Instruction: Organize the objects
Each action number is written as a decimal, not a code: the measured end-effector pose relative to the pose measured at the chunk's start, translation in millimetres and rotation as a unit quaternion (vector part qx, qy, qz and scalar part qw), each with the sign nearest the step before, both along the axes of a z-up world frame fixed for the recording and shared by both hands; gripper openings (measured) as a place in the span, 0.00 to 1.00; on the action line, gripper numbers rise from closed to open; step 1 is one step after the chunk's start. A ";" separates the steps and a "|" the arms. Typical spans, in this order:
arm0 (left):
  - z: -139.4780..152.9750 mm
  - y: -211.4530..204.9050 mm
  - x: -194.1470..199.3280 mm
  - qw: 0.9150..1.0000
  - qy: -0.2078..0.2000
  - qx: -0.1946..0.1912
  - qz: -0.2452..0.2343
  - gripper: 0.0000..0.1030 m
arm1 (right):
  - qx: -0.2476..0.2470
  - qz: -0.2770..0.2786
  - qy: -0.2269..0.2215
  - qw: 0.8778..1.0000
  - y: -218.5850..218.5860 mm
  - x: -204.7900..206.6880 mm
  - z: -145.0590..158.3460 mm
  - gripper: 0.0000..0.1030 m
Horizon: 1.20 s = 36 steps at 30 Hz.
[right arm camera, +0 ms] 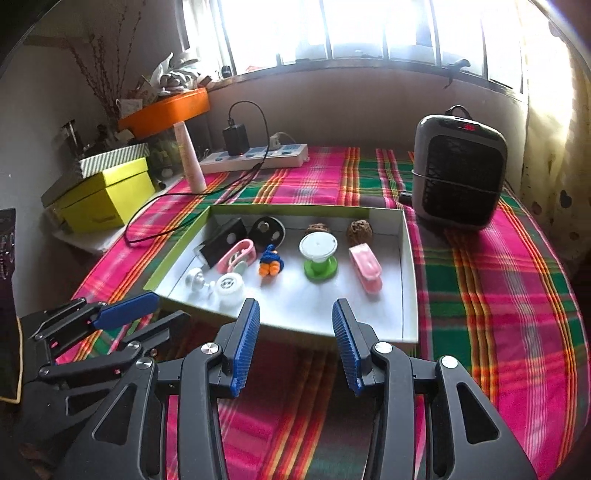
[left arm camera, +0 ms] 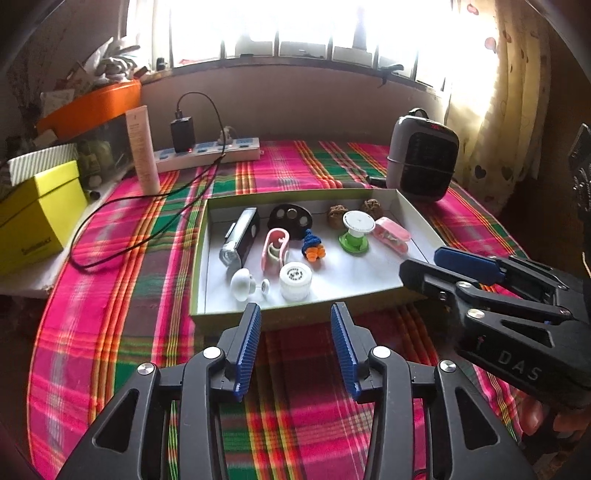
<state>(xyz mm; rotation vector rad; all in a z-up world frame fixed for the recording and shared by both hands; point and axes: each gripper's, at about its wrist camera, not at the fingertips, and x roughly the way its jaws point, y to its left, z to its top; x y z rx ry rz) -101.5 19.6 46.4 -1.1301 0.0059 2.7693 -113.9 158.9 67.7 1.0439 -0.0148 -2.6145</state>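
Plaid cloth (left arm camera: 122,295) under shallow box (left arm camera: 295,321) by bright window (left arm camera: 295,26); left gripper (left arm camera: 295,332) and right gripper (right arm camera: 295,328) released, empty

We count one shallow tray (left arm camera: 413,218) holding ten items: two walnuts (left arm camera: 336,213), two pink clips (left arm camera: 275,247), one green-and-white spool (left arm camera: 355,232), one black case (left arm camera: 242,240), one dark disc (left arm camera: 291,218), one white jar (left arm camera: 295,280), one white knob (left arm camera: 242,283), one blue-and-orange toy (left arm camera: 313,249).

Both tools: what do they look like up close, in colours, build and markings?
The left tool and right tool match: black plastic frames with triangular cut-outs, silver round pivot bolts, and blue ribbed pads lining the inner faces of the fingers. Seen from the left wrist view, the right tool's side carries pale raised letters reading DAS. No cables or sleeves show.
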 end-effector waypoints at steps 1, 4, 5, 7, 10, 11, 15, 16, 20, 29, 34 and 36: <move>0.2 -0.1 3.1 1.000 0.000 0.001 -0.001 0.37 | 0.004 -0.002 0.000 1.000 0.0 3.4 -0.6 0.41; 0.7 -0.7 13.3 1.000 0.006 0.001 -0.001 0.38 | 0.018 -0.011 -0.004 1.000 0.2 12.1 -3.7 0.41; -0.5 -0.3 16.6 1.000 0.005 0.001 -0.002 0.38 | 0.019 -0.014 -0.008 1.000 0.5 15.0 -5.8 0.41; -4.1 -0.7 20.0 1.000 -0.003 0.004 -0.001 0.40 | 0.022 -0.019 -0.017 0.999 1.5 19.8 -10.1 0.42; -7.2 -2.1 29.2 1.000 0.000 0.007 0.004 0.44 | 0.033 -0.026 -0.027 0.999 3.2 27.3 -18.5 0.42; -9.0 -2.4 31.9 1.000 -0.001 0.005 0.005 0.45 | 0.035 -0.029 -0.031 0.998 4.3 29.5 -21.7 0.42; -17.4 -1.8 37.9 1.000 -0.013 -0.003 0.010 0.46 | 0.047 -0.043 -0.052 0.997 7.7 34.5 -33.4 0.42; -19.4 -2.2 39.1 1.000 -0.015 -0.002 0.011 0.46 | 0.050 -0.045 -0.052 0.996 8.9 36.1 -35.1 0.42; -30.6 -1.5 43.5 0.999 -0.030 -0.003 0.015 0.46 | 0.058 -0.055 -0.062 0.995 12.8 40.1 -40.8 0.49; -42.7 -0.5 44.8 0.999 -0.048 -0.007 0.025 0.46 | 0.084 -0.059 -0.061 0.993 9.9 47.7 -45.6 0.54; -43.9 0.0 44.5 0.998 -0.051 -0.014 0.033 0.46 | 0.081 -0.074 -0.064 0.992 15.7 48.0 -46.2 0.61; -44.2 1.4 44.8 0.998 -0.052 -0.020 0.035 0.46 | 0.083 -0.077 -0.064 0.991 16.3 48.5 -46.1 0.61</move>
